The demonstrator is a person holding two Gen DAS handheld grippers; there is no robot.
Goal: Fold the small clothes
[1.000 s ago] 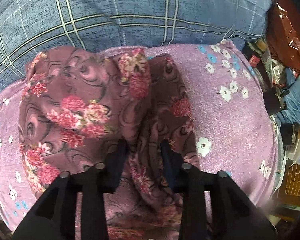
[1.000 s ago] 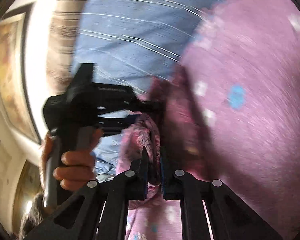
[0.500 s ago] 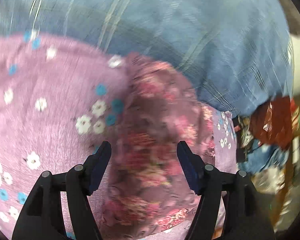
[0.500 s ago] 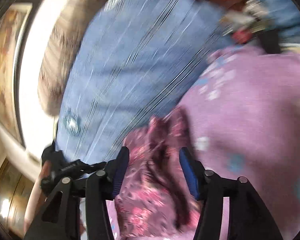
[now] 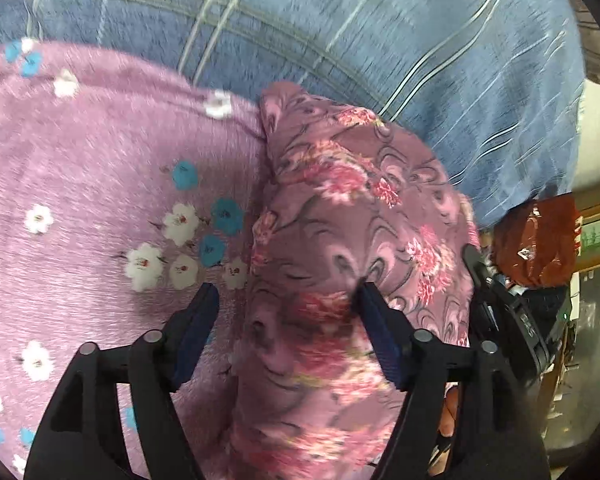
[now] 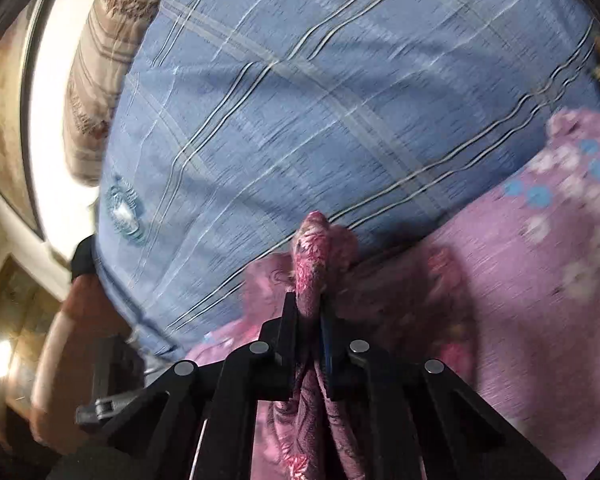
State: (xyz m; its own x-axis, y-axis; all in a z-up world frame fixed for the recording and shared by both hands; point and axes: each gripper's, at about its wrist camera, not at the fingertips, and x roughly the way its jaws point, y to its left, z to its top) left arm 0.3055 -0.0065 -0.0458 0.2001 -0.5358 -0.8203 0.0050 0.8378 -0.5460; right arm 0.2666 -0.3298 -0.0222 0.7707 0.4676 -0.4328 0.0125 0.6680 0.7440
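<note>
A mauve garment with a pink floral print (image 5: 340,216) lies bunched on a purple cloth with white and blue flowers (image 5: 100,168). My left gripper (image 5: 286,300) is open, its fingers straddling the near end of the garment without pinching it. My right gripper (image 6: 307,306) is shut on a fold of the same floral garment (image 6: 314,248), which sticks up between the fingers. The right gripper's body shows at the garment's right edge in the left wrist view (image 5: 504,312).
A blue plaid bedsheet (image 5: 340,32) covers the bed beyond the purple cloth and also shows in the right wrist view (image 6: 320,100). A striped beige pillow (image 6: 100,60) lies at the far left. A red-brown bag (image 5: 536,236) and clutter sit off the bed's right edge.
My left gripper let go of the garment and opened wide. My right gripper opened half a second ago and has shut again on a fold of the garment. Both views swung.
</note>
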